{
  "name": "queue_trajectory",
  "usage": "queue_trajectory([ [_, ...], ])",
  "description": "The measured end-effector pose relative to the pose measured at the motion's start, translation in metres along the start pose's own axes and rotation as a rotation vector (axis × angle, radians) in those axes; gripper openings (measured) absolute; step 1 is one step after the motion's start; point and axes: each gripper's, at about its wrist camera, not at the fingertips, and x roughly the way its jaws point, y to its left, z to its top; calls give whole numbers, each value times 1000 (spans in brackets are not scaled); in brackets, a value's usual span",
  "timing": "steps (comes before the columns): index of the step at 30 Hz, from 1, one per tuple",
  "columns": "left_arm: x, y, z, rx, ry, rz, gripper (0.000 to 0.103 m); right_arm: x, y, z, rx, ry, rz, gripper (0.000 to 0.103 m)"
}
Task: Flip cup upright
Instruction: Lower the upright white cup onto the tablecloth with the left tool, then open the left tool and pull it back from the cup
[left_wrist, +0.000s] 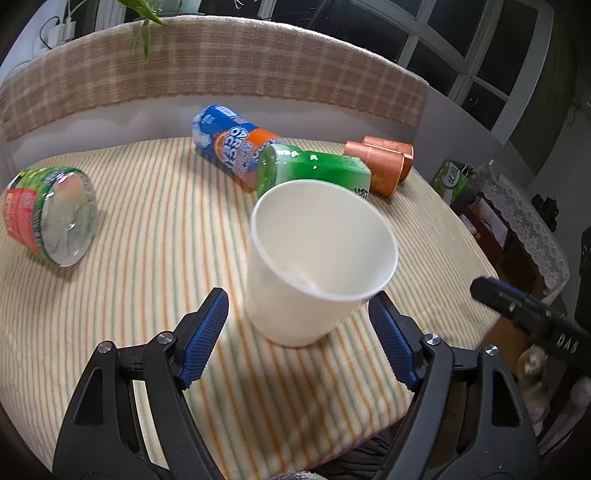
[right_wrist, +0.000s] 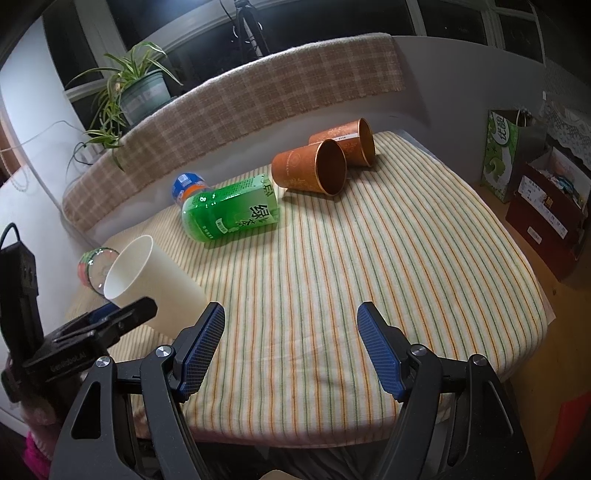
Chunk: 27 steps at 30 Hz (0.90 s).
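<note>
A white paper cup (left_wrist: 317, 258) stands on the striped cloth, mouth up and tilted toward the camera, slightly blurred. My left gripper (left_wrist: 299, 306) is open, its blue pads on either side of the cup's base and apart from it. The cup also shows in the right wrist view (right_wrist: 147, 273) at the left, leaning, with the left gripper's finger in front of it. My right gripper (right_wrist: 290, 319) is open and empty over the cloth near the front edge. Two copper-coloured cups (right_wrist: 314, 166) lie on their sides at the back.
A green tea bottle (right_wrist: 232, 214) and a blue-orange bottle (left_wrist: 229, 147) lie behind the white cup. A red-green bottle (left_wrist: 51, 214) lies at the left. The padded table (right_wrist: 406, 258) ends at the right; boxes and a bag (right_wrist: 513, 155) stand beyond.
</note>
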Motion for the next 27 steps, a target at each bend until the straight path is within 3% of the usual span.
queue_trajectory([
  [10, -32, 24, -11, -60, -91, 77, 81, -2, 21, 5, -60, -45, 16, 74],
  [25, -108, 17, 0, -22, -402, 265, 81, -20, 54, 14, -169, -184, 13, 74],
  [27, -114, 16, 0, -26, -426, 273, 95, -24, 57, 14, -180, -221, 4, 80],
])
